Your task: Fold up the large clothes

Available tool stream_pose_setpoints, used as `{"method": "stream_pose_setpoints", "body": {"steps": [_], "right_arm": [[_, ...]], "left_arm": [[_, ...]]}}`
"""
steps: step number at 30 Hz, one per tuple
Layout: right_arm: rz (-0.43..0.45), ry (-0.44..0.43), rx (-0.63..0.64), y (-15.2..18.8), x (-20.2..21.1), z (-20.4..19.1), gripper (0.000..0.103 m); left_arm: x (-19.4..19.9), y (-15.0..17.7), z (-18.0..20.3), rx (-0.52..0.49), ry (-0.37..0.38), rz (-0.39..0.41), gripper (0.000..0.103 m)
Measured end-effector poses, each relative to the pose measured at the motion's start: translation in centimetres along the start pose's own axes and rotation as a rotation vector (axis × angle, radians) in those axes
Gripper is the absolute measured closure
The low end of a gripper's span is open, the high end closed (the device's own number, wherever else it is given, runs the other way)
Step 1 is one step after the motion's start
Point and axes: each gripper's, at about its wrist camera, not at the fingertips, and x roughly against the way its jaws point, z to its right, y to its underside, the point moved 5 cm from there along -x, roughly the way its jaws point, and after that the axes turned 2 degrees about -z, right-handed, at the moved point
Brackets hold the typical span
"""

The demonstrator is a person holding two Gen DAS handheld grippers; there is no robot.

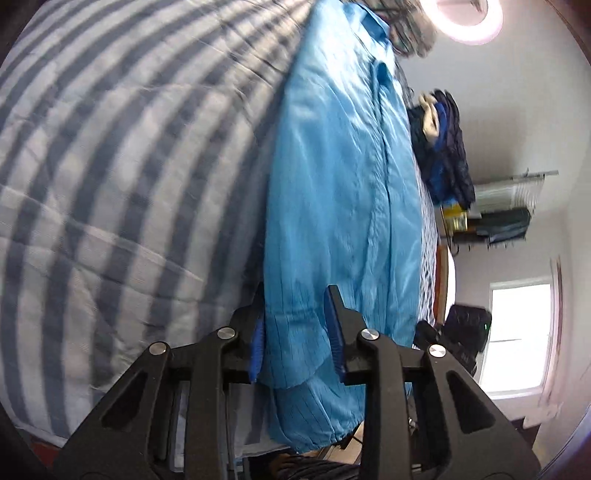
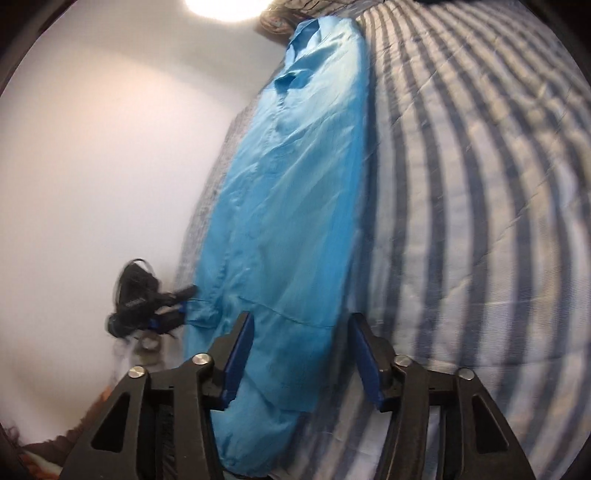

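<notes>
A bright blue shirt point(image 1: 340, 166) point(image 2: 288, 184) lies folded into a long narrow strip on a blue-and-white striped bedcover point(image 1: 110, 166) point(image 2: 461, 221), collar at the far end. My left gripper point(image 1: 295, 295) sits at the near hem. Its blue pads stand a little apart, with a cuff-like end of the shirt lying between them and over the left pad. My right gripper point(image 2: 301, 321) is wider open over the hem, pads clear of the cloth. A blurred black gripper with blue parts point(image 2: 155, 306) touches the shirt's left edge in the right wrist view.
A heap of dark blue clothes point(image 1: 447, 155) lies on the bed beyond the shirt. A ring light point(image 1: 461, 22), a wall rack with bags point(image 1: 498, 218), a black chair point(image 1: 465, 332) and a bright window point(image 1: 517, 332) are past the bed. A white wall point(image 2: 92, 147) borders it.
</notes>
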Motion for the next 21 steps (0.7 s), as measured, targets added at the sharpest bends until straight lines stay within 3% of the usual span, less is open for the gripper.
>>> {"method": "stream_pose_setpoints", "body": {"steps": [3, 8, 13, 21], "right_arm": [[-0.022, 0.004, 0.033, 0.1, -1.4, -0.6, 0.067], [-0.029, -0.017, 0.04, -0.7, -2.4, -1.7, 0.092], [0.061, -0.122, 0.039, -1.7, -0.8, -3.3, 0.097], [0.142, -0.151, 0.084, -4.2, 1.3, -5.8, 0.098]], "left_arm": [[-0.7, 0.4, 0.4, -0.021, -0.015, -0.032, 0.093], [-0.3, 0.4, 1.8, -0.044, 0.025, -0.019, 0.098], [1.2, -0.7, 4.5, -0.047, 0.131, 0.037, 0.099], [3.0, -3.5, 8.2, -0.063, 0.209, 0.111, 0.1]]}}
